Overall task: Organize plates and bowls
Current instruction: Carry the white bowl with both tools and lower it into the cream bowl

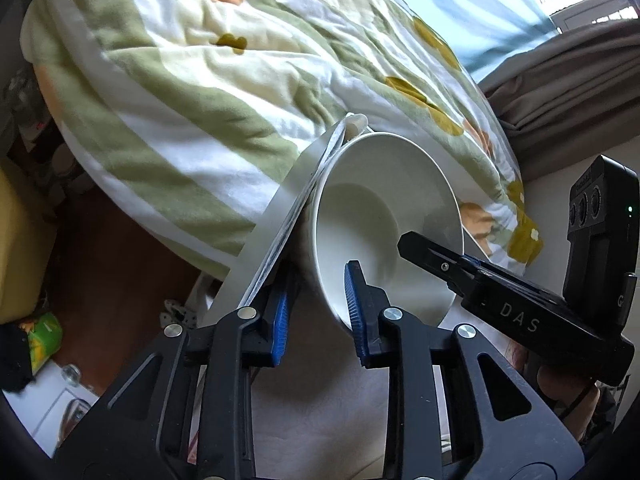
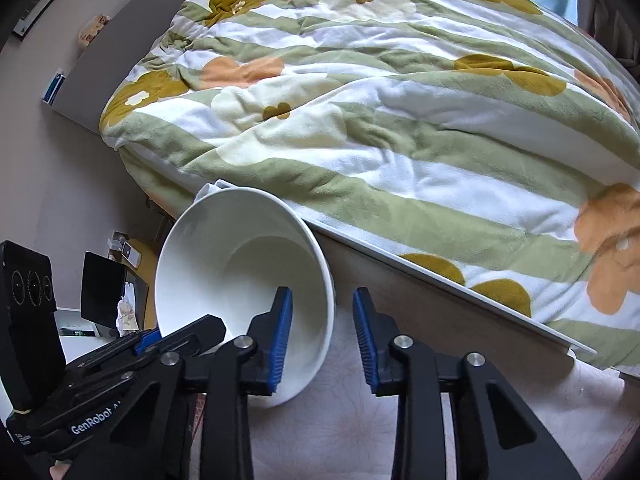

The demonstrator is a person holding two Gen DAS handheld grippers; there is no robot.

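A white bowl (image 1: 384, 216) sits on a pale table, near its edge beside the bed, and also shows in the right wrist view (image 2: 236, 264). My left gripper (image 1: 316, 312) is open and straddles the bowl's near rim, one blue pad inside and one outside. My right gripper (image 2: 322, 340) is open too, its left pad inside the bowl and its right pad outside the wall. Each gripper appears in the other's view: the right gripper (image 1: 436, 256) reaches into the bowl from the right, the left gripper (image 2: 180, 340) from the left. No plates are visible.
A bed with a green, white and orange flowered quilt (image 2: 380, 120) fills the background, right behind the table edge (image 2: 440, 276). A grey curtain (image 1: 568, 92) hangs at the right. Small clutter (image 2: 120, 300) stands on a desk at the far left.
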